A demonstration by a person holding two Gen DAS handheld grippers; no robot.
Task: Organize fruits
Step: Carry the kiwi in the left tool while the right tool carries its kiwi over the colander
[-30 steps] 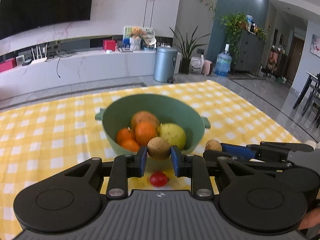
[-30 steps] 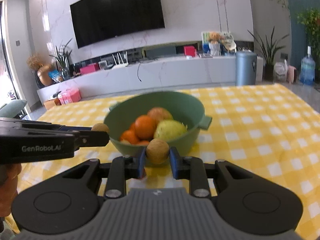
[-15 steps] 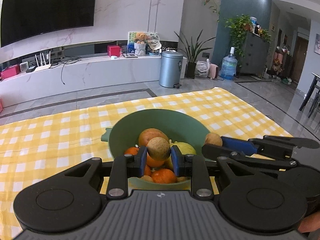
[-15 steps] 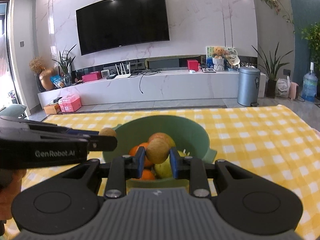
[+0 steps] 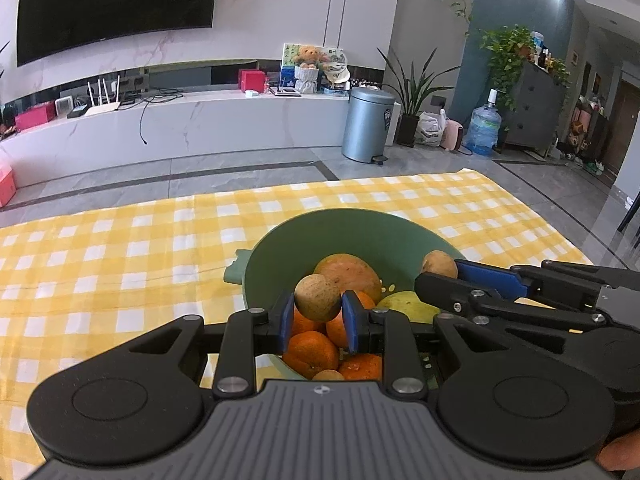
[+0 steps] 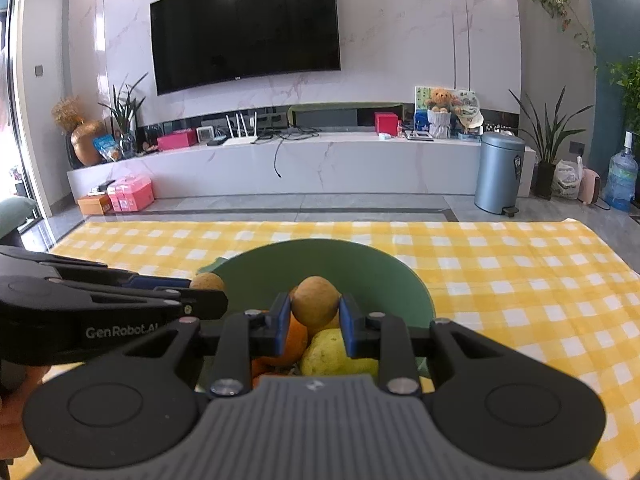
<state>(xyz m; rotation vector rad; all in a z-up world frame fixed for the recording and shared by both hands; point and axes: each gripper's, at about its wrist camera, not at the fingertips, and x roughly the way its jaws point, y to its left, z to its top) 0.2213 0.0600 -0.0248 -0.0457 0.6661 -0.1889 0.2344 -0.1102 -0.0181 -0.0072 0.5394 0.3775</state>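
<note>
The left gripper [image 5: 317, 316] is clamped on a small round brown fruit [image 5: 318, 298], its blue pads [image 5: 285, 317] pressing the fruit from both sides, and the right gripper [image 6: 315, 319] grips a second brown fruit [image 6: 315, 300] the same way — both fruits are held in the air over the green bowl [image 5: 304, 240]. In the left wrist view the right gripper comes in from the right side, its fruit just above the bowl's far right rim; in the right wrist view the left gripper reaches in from the left, its fruit at the bowl's left rim. Directly beneath the left gripper's fingers lie oranges [image 5: 312, 354], with a larger orange-brown fruit [image 5: 348, 274] just beyond them and a yellow-green pear [image 6: 334, 354] under the right gripper. The bowl sits on a yellow checked cloth [image 5: 120, 264] — it spreads out on every side of both grippers. Far ahead stand a grey bin [image 5: 368, 124] and a wall television [image 6: 244, 26].
</note>
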